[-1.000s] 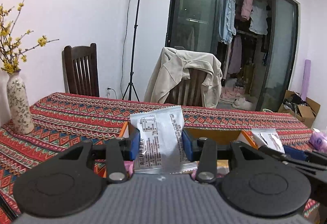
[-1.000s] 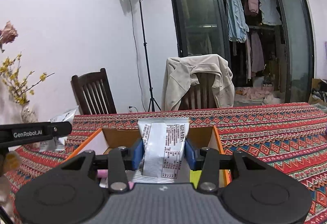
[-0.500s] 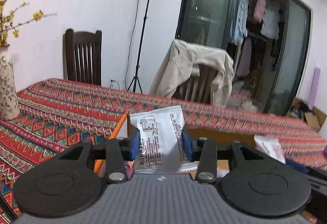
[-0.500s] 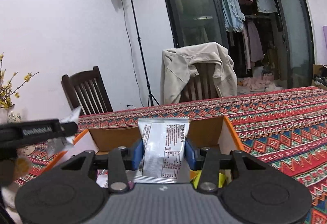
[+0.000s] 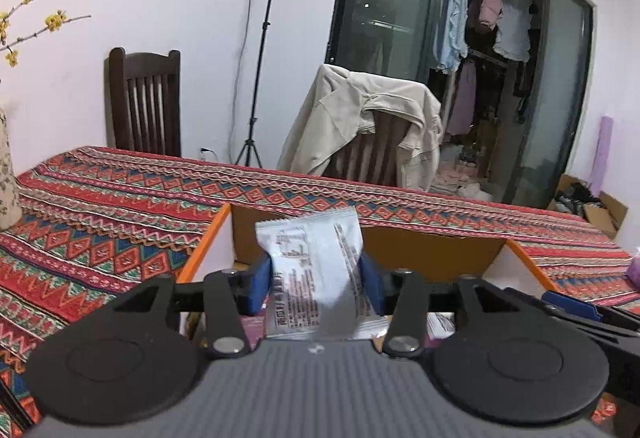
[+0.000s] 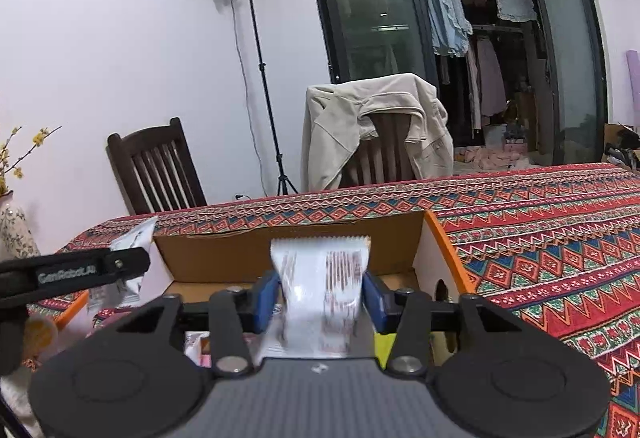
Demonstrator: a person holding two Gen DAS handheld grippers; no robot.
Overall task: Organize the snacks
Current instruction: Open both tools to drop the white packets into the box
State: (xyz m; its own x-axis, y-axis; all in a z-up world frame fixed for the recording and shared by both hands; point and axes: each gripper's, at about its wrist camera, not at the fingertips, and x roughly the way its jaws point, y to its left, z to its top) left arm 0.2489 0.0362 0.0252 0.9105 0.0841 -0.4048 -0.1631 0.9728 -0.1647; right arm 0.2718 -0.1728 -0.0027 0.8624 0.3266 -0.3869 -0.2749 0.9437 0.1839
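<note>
My left gripper (image 5: 314, 284) is shut on a silver-white snack packet (image 5: 316, 270) and holds it upright over the left part of an open cardboard box with orange rims (image 5: 432, 250). My right gripper (image 6: 320, 296) is shut on a second white snack packet (image 6: 324, 298) over the right part of the same box (image 6: 288, 250). Several snack packs lie inside the box, mostly hidden by the grippers. In the right wrist view the left gripper's arm (image 6: 76, 272) shows at far left with its packet (image 6: 132, 242).
The box stands on a table under a red patterned cloth (image 5: 112, 222). A flowered vase (image 6: 14, 228) stands at the left end. Two wooden chairs (image 5: 146, 106), one draped with a beige jacket (image 6: 372, 126), and a light stand (image 6: 256, 78) are behind the table.
Both grippers have moved forward and down over the box while keeping hold of their packets. The left gripper has shifted right, so the vase has slid out of its view.
</note>
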